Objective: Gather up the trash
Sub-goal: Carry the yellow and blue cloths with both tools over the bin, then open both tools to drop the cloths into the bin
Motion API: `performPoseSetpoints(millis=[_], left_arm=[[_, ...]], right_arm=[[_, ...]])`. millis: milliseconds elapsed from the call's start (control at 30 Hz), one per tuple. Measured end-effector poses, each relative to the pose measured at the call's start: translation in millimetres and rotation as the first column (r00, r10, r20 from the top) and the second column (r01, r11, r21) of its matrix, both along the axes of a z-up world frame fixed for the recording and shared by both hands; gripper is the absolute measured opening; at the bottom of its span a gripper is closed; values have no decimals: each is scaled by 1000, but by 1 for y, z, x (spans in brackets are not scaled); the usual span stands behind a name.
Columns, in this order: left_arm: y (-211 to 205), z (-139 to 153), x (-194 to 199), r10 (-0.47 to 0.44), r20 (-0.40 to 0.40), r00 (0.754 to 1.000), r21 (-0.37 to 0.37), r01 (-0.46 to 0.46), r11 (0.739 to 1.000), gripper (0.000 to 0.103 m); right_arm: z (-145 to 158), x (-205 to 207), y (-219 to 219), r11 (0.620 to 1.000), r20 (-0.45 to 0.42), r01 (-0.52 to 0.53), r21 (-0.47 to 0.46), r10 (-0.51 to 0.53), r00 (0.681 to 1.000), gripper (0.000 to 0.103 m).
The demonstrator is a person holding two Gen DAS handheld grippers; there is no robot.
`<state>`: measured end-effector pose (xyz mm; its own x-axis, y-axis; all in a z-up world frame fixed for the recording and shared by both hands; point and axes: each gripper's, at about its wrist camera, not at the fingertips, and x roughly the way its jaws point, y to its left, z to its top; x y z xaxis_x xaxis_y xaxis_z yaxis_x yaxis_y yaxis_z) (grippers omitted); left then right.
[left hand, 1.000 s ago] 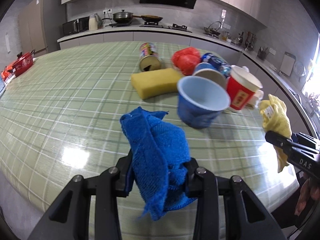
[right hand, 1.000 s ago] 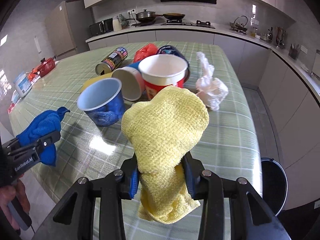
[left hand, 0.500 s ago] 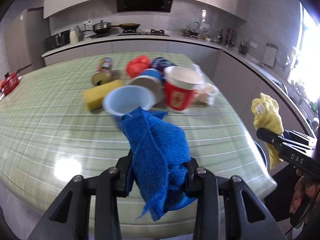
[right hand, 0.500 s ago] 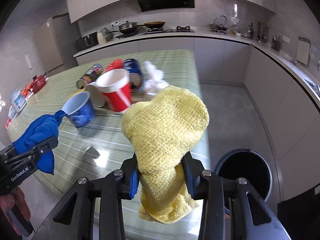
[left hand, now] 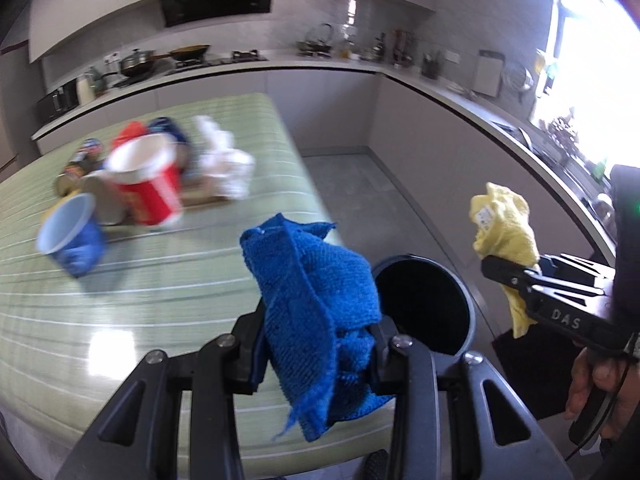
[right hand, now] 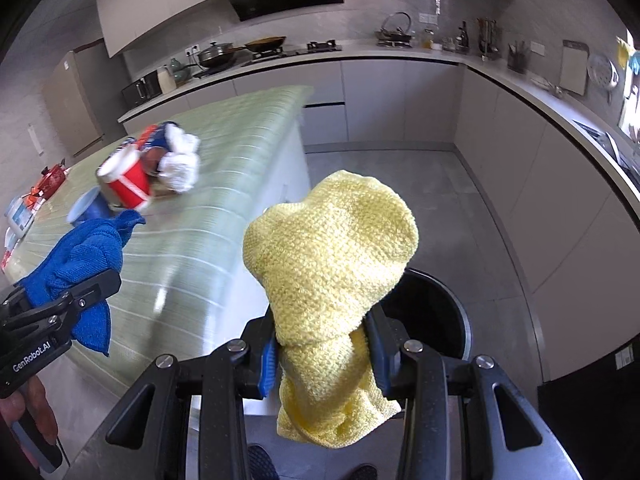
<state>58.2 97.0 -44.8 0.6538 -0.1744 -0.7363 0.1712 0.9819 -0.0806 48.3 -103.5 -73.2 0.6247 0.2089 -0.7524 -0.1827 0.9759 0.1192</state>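
Carrying two cloths toward the round black open-topped trash bin on the grey floor.

Left gripper clamps a crumpled blue knitted cloth; right gripper pinches a bunched yellow knitted cloth. Seen from each, the bin's mouth lies just beyond and below the fingertips, slightly to the right, beside the end of the green checked table. My guess is the right gripper sits nearer the bin, so its cloth looks likelier to drop first. Cups and wrappers remain on the table, well apart from the bin.
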Motion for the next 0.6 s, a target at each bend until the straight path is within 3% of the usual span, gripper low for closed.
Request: performPoseSetpoints(millis=[367,600], left_arm=[[-100,-24,19,-83,-79,993,-29,81,996,38],[-133,-73,45,-88,-174,981,-50,80,996,38]], right_arm=[[-43,17,-77,997,-70,-51,-59,46,996,40],[-88,38,-101,989,-131,-125,-73,115,985,40]])
